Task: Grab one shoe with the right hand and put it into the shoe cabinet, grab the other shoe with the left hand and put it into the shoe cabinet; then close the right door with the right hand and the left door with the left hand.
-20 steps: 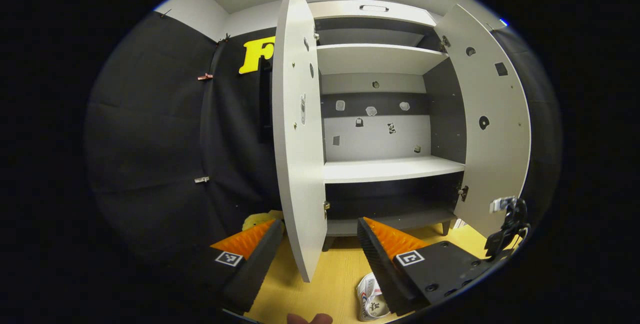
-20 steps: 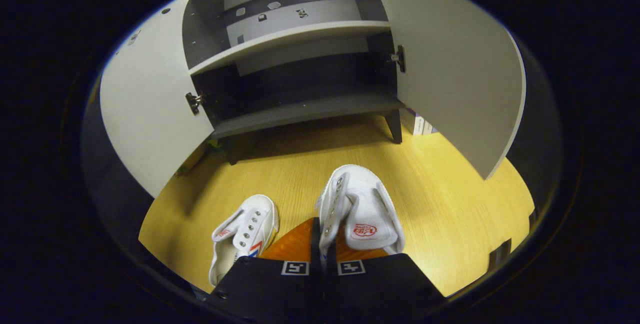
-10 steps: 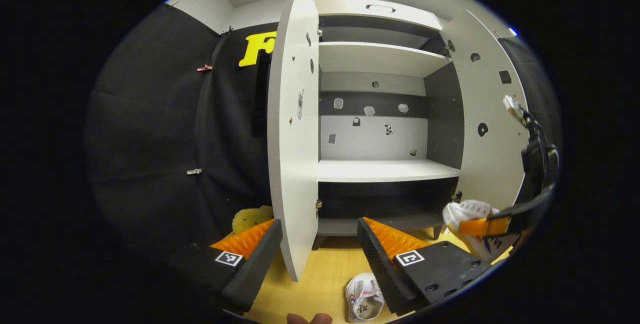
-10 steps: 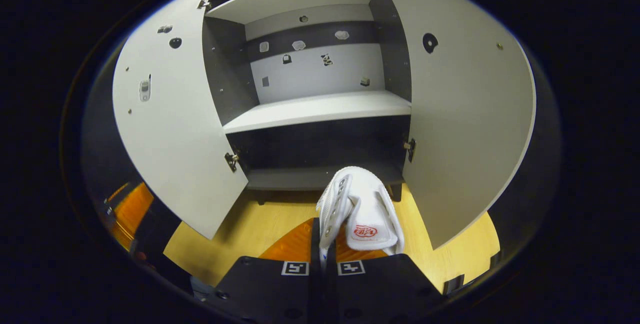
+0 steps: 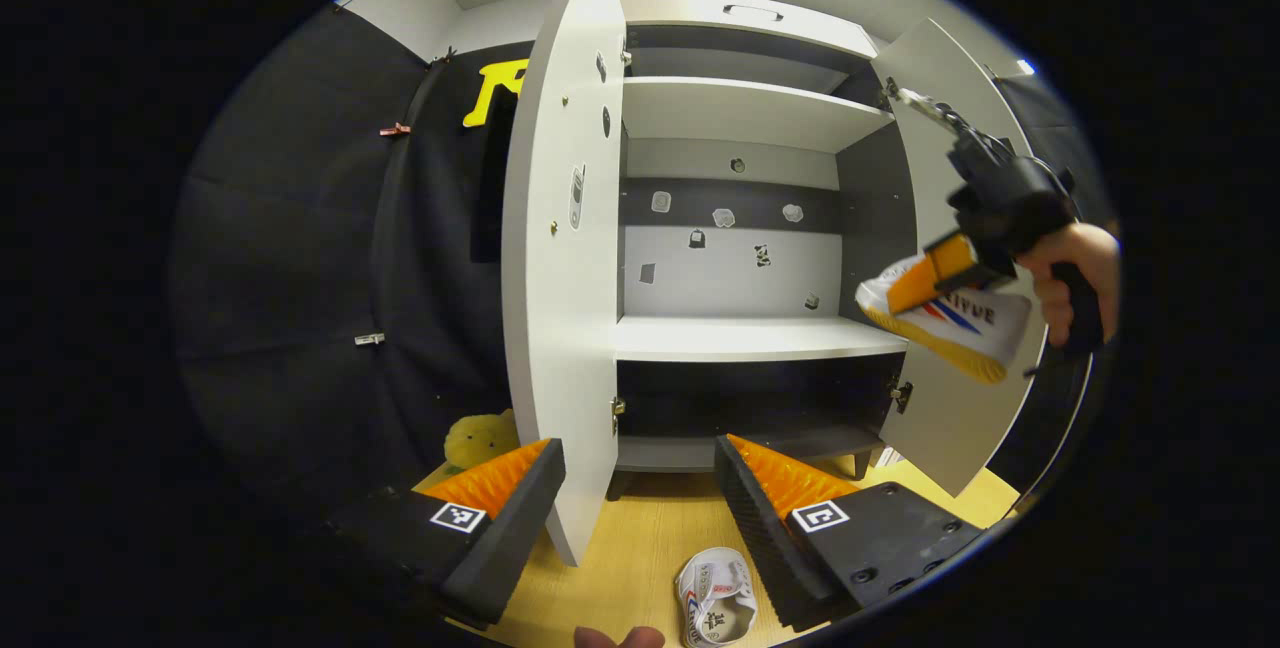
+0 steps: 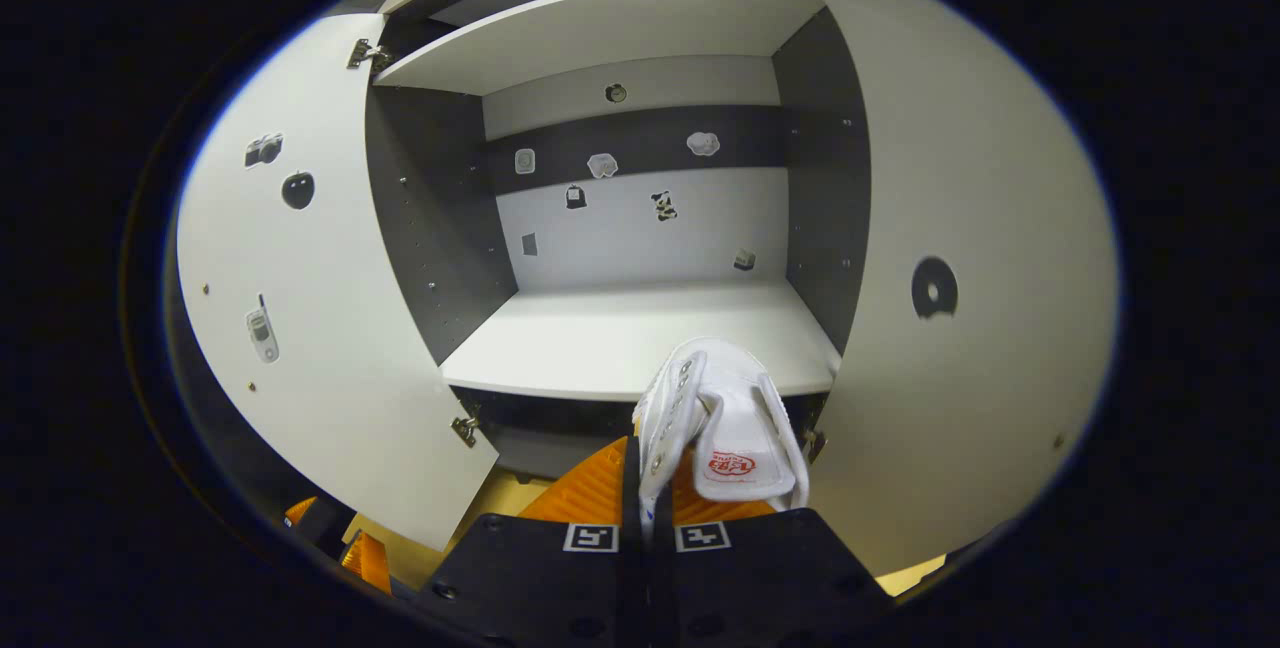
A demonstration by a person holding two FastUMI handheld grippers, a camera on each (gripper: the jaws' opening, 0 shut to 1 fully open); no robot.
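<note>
Two shoes here, two grippers, two cabinet doors, both doors swung wide open. The right gripper [image 6: 648, 498] has its fingers pinched tight on the side wall of one white shoe [image 6: 722, 428], which sticks out straight ahead of the fingers. From the left gripper view that same shoe [image 5: 945, 313] is up in the air at the right edge of the shoe cabinet [image 5: 740, 228], level with the middle shelf [image 5: 750, 336] and just in front of the right door [image 5: 960, 398]. Its long axis runs roughly level, with the end nearer the cabinet tipped slightly up. A hand [image 5: 1065, 273] holds that gripper.

The other shoe [image 5: 715, 600] lies on the yellow wood floor [image 5: 630, 568], just beside the left gripper [image 5: 640, 473], down near its right finger. That gripper is wide open with nothing in it, sitting close to the left door [image 5: 560, 258].
</note>
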